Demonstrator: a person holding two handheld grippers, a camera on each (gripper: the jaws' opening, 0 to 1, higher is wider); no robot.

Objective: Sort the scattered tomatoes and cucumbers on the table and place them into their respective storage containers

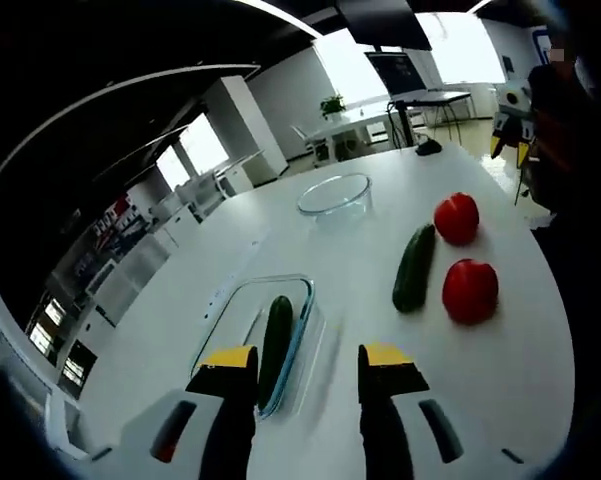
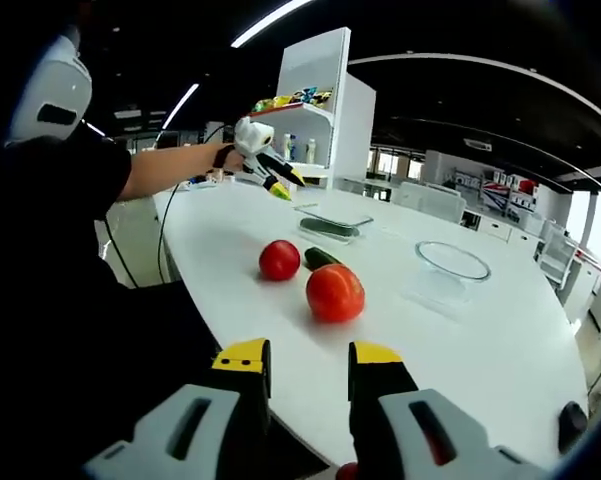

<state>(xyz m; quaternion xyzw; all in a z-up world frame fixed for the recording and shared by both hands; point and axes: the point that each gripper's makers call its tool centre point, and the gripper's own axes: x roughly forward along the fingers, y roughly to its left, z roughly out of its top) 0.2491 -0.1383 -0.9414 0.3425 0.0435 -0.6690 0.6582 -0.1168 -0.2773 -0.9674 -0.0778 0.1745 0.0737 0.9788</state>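
In the left gripper view my left gripper (image 1: 308,360) stands open and holds nothing, just short of a rectangular glass container (image 1: 242,296) in which one cucumber (image 1: 275,335) lies. Further right on the white table lie a loose cucumber (image 1: 414,267) and two tomatoes (image 1: 457,217) (image 1: 470,290). A round glass bowl (image 1: 335,193) stands behind them. In the right gripper view my right gripper (image 2: 308,358) is open and empty over the table's near edge. Ahead of it are the big tomato (image 2: 335,292), the smaller tomato (image 2: 279,260) and the loose cucumber (image 2: 320,257). The left gripper (image 2: 283,186) hovers above the rectangular container (image 2: 330,228).
The round bowl (image 2: 452,262) sits to the right with bare table (image 2: 500,340) around it. A small black object (image 2: 572,425) lies near the table's edge. A person (image 2: 50,200) stands at the left side. White shelves and more tables fill the room behind.
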